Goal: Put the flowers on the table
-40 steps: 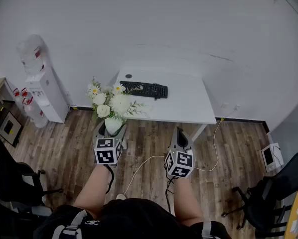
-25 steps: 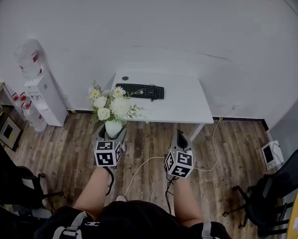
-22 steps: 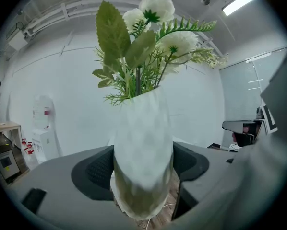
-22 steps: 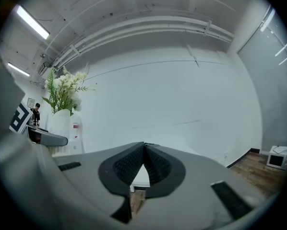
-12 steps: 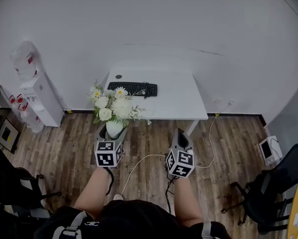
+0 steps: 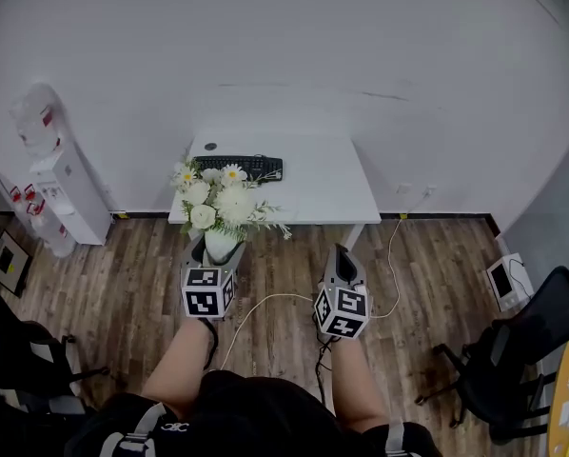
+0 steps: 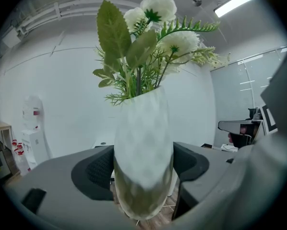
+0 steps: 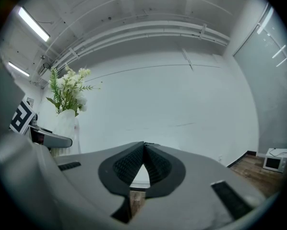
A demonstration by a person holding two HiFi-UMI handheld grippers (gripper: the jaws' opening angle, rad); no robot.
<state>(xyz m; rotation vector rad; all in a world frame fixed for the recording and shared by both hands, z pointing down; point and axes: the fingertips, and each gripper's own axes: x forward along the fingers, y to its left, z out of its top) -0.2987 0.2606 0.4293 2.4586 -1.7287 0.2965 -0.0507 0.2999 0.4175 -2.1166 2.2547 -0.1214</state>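
Observation:
A white dimpled vase (image 7: 142, 157) of white flowers (image 6: 218, 200) with green leaves (image 7: 115, 30) stands upright between the jaws of my left gripper (image 6: 215, 246), which is shut on it. I hold it over the wooden floor, just in front of the white table's (image 6: 313, 190) near left corner. In the left gripper view both pads (image 7: 96, 169) press the vase's sides. My right gripper (image 6: 342, 263) hovers beside it over the floor, shut with nothing in it; its pads (image 8: 153, 164) meet at the tips. From the right gripper view the vase (image 8: 64, 126) and flowers (image 8: 66, 87) show at the left.
A black keyboard (image 6: 239, 167) lies on the table's far left part. A water dispenser (image 6: 51, 174) stands at the left wall. Black office chairs (image 6: 503, 360) sit at both sides, and a white cable (image 6: 265, 305) runs over the floor below the grippers.
The table has shifted left and nearer in the head view, so the flowers now overlap its front left corner. Both grippers keep their pose and the vase stays gripped.

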